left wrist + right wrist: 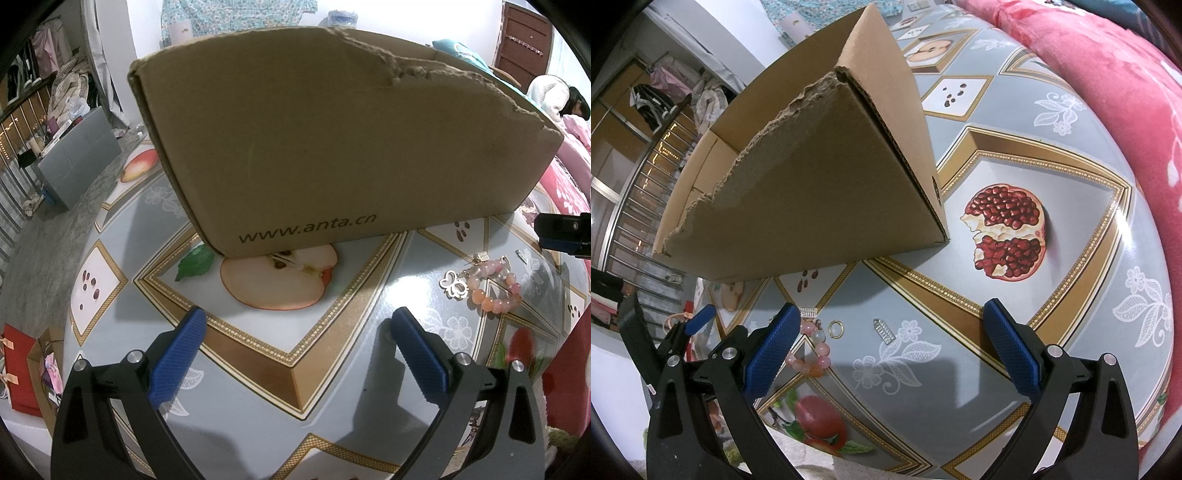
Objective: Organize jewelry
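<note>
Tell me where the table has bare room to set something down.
Free: the patch between the open left gripper and the cardboard box, and the stretch right of the box. Crowded: around the pink bead bracelet, gold ring and silver clip.

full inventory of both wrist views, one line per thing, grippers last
Brown cardboard box with torn rim: 1, brown, upright on table, open top.
Pink-and-orange bead bracelet with butterfly charm: 1, lying on table in front of the box.
Small gold ring: 1, gold, beside the bracelet.
Small silver rectangular charm: 1, silver, right of the ring.
Fruit-print tablecloth: 1, grey-blue and gold, covers table.
Red floral blanket: 1, along table's far side.
Left gripper: blue pads, open, empty.
Right gripper: blue pads, open, empty.
</note>
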Demonstrator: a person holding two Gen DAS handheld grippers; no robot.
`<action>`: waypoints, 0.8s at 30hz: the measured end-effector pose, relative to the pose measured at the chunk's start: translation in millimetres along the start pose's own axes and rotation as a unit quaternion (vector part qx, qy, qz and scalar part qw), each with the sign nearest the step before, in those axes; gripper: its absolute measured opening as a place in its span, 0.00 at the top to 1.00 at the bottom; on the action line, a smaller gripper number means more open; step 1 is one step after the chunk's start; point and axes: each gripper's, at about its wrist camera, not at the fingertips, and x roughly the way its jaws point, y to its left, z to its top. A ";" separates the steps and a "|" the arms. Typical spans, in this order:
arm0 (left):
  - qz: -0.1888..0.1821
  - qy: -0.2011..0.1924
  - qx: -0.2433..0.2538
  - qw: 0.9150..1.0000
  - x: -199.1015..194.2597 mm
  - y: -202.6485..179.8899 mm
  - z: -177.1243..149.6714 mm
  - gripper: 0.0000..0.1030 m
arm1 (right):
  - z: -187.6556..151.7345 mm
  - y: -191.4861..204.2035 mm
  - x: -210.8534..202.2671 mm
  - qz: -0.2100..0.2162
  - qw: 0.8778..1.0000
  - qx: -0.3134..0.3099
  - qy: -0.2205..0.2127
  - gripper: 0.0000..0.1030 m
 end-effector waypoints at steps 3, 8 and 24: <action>0.000 0.001 0.000 1.000 0.5 0.8 0.6 0.05 | 0.1 -0.6 0.2 -0.001 1.000 0.000 0.000 0.08; 0.000 0.006 0.000 1.000 0.5 1.7 1.7 0.05 | -0.8 -4.6 -0.8 0.007 1.000 0.005 -0.005 0.08; -0.020 -0.015 -0.012 1.000 -4.2 8.3 1.6 0.05 | -3.6 -24.8 -16.1 0.048 0.998 0.014 -0.031 0.09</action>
